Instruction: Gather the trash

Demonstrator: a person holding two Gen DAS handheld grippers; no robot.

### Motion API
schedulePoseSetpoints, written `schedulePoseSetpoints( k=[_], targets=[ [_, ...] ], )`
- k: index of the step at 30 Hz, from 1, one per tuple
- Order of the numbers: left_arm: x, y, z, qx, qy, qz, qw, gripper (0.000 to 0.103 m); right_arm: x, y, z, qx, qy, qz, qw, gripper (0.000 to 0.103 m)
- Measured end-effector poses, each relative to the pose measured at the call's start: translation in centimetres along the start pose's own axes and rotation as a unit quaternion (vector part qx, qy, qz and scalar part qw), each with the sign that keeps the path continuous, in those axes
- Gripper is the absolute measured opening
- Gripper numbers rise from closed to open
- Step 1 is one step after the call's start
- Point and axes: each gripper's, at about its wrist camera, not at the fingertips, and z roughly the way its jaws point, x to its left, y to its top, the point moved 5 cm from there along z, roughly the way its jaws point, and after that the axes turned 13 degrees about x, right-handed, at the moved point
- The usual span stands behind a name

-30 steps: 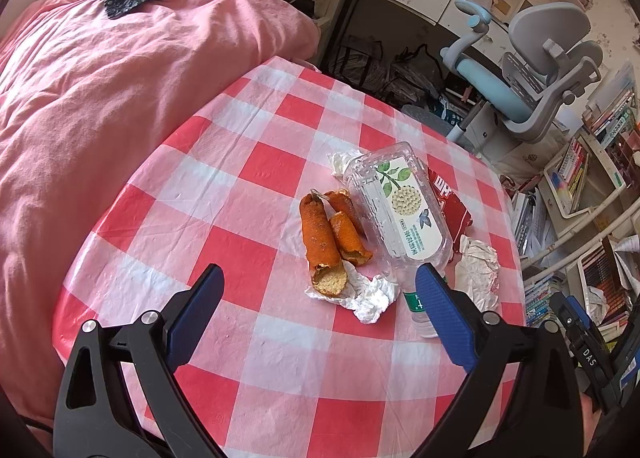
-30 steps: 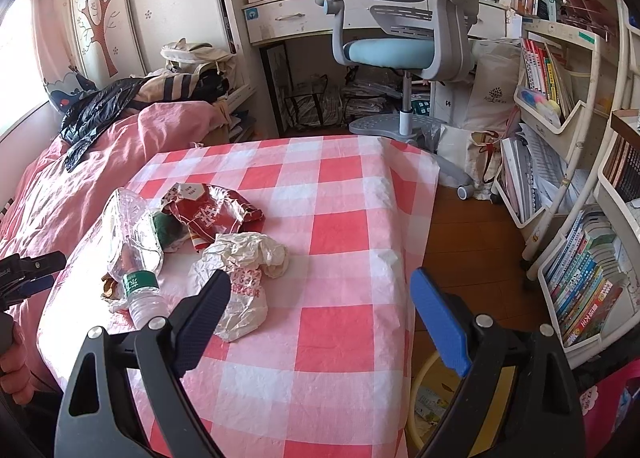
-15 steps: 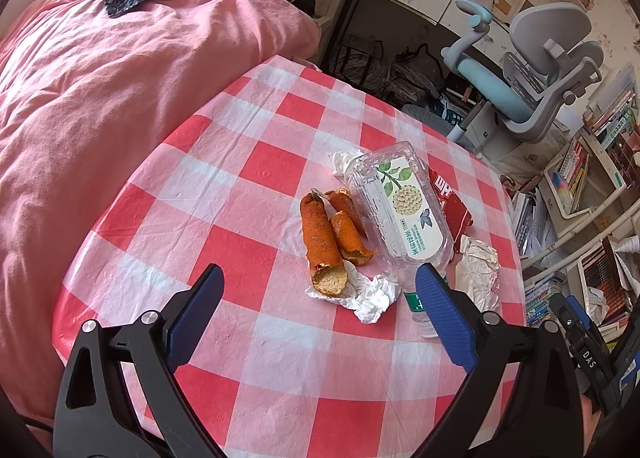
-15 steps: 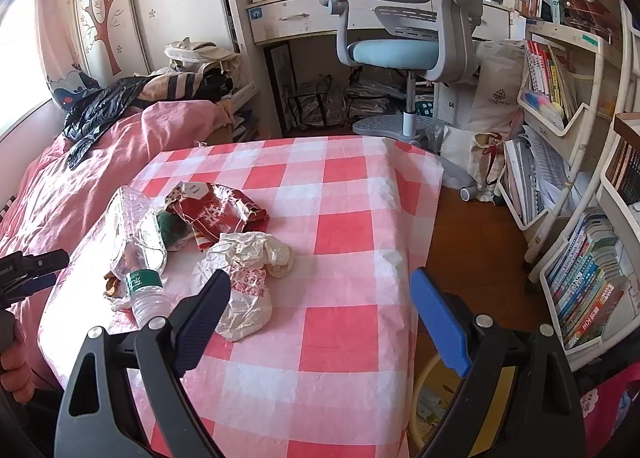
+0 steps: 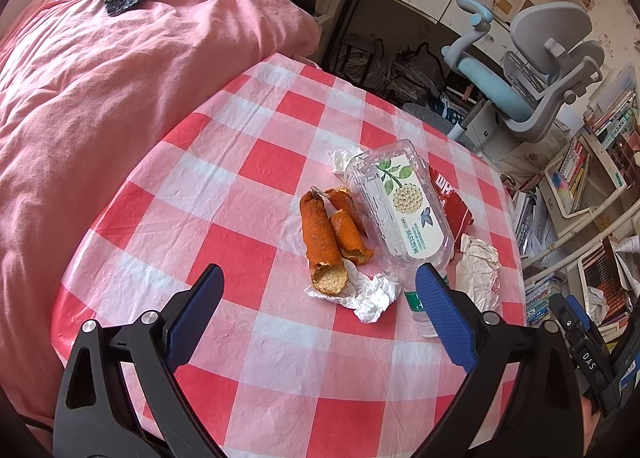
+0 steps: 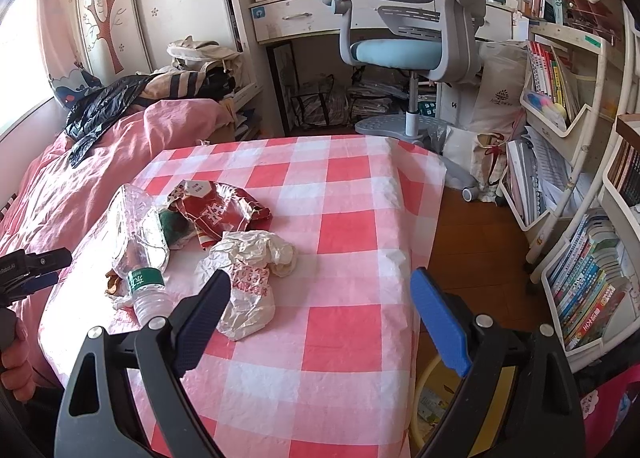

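A lived-in bedroom in a home, used for study too.

A bed with a rumpled pink quilt [image 5: 120,106] fills the left, a black jacket [image 6: 100,106] thrown at its far end. On the far side stand a white desk with drawers [image 6: 304,18] and a grey-and-blue swivel chair [image 6: 416,18]. Crowded white bookshelves [image 6: 576,250] line the right. A wardrobe painted with a tree [image 6: 106,18] stands far left, and a table under a red-checked cloth [image 6: 344,242] sits nearest.

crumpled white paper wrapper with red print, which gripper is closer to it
Right. The right gripper hangs open just above the crumpled wrapper, one finger over its near edge. The left gripper, also open, faces the orange peels, wrapper beyond the plastic bottle.
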Motion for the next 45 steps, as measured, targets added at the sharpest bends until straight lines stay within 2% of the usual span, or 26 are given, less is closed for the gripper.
schedulePoseSetpoints(
  k=[35, 39, 45],
  targets=[
    [0.0, 0.0, 0.1, 0.002, -0.001, 0.0, 1.0, 0.093, 0.1, 0.1, -0.2, -0.005, 0.002, 0.002, 1.0, 0.087],
    [1.3, 0.0, 0.2, -0.001, 0.0, -0.012, 0.9999, 0.093, 1.7, 0.4, -1.1, -0.03, 0.012, -0.011, 0.999, 0.088],
    [5.7, 0.5, 0.3, 0.0, 0.016, -0.046, 0.9988, 0.093, 6.8, 1.0, -2.0, -0.046, 0.071, -0.046, 0.995, 0.088]
  ],
)
